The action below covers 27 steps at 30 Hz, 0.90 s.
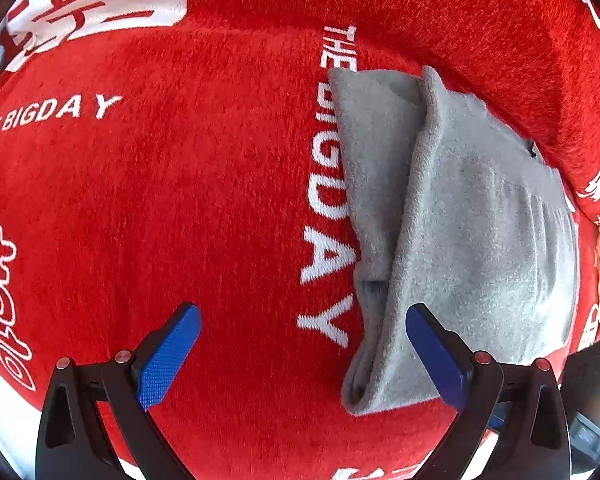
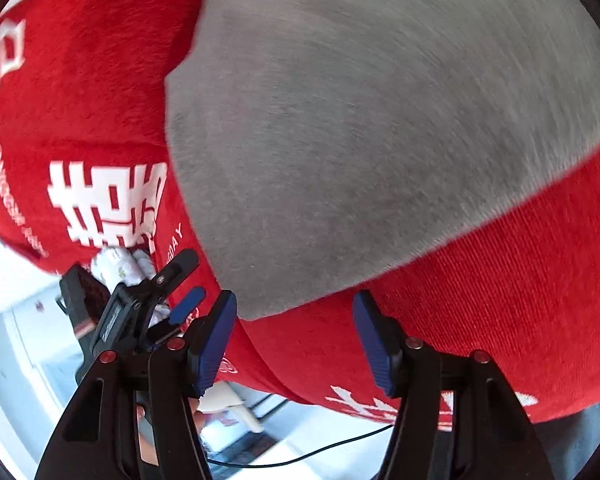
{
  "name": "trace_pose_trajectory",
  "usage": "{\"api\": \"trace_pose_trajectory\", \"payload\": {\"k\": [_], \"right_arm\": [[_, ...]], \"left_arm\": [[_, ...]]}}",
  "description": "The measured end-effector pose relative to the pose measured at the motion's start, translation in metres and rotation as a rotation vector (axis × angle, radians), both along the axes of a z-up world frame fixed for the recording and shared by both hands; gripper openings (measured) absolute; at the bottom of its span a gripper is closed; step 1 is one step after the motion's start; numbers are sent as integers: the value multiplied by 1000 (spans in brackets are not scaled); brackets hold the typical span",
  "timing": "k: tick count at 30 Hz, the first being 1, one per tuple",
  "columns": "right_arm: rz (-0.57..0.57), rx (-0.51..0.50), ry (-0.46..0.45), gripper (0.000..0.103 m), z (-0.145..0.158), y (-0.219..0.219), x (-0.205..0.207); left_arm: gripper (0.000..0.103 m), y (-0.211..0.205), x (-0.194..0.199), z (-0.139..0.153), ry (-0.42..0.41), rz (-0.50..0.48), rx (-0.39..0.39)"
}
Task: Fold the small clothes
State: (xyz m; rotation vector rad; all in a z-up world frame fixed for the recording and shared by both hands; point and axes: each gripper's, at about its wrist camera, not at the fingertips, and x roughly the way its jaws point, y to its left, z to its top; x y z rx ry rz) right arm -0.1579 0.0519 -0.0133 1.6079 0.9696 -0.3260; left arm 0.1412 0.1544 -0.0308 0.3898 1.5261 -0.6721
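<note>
Student: Garment position first — where does the small grey garment (image 1: pixel 460 216) lie?

Instructor: It rests on a red plush cloth (image 1: pixel 160 200) printed with white lettering, which covers the work surface. In the left wrist view it sits toward the right, already doubled, with one thick fold ridge running lengthwise over a lower layer. In the right wrist view the same grey fabric (image 2: pixel 380 120) fills most of the frame, blurred.

Student: And the jaws?

Instructor: Both pairs stand spread apart and hold nothing. The left gripper (image 1: pixel 302 354) hovers with its right pad at the garment's near corner; the right gripper (image 2: pixel 296 340) sits just off the near grey edge, over red cloth. The left gripper (image 2: pixel 168 292) also shows at the lower left of the right wrist view.

Student: How should the next fold be made well?

Instructor: In my judgement, pinch all stacked layers at a near corner, not the top one alone, or the ridge will slide open. Pinch the grey fabric only; the plush beneath could catch. Lift low, carry both corners evenly, and lay edge upon edge before releasing.
</note>
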Motion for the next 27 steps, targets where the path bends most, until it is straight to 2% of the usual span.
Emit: {"api": "trace_pose_trajectory", "payload": {"k": [4, 8, 13, 17, 19, 22, 27], "right_arm": [[87, -101, -18, 65, 13, -7, 16], [95, -110, -10, 65, 2, -13, 20], [72, -92, -3, 65, -7, -12, 15], [95, -112, 11, 65, -3, -11, 13], [113, -137, 26, 65, 0, -11, 15], [125, -163, 39, 65, 4, -14, 15], [108, -140, 42, 65, 0, -17, 13]], "left_arm": [[103, -19, 9, 5, -33, 12, -28], [103, -50, 22, 3, -79, 6, -62], [103, -78, 30, -16, -182, -53, 22], [103, -75, 40, -24, -202, -55, 55], [103, -70, 47, -26, -241, -58, 112], [103, -56, 58, -24, -187, -25, 82], [103, -44, 61, -15, -129, -19, 30]]}}
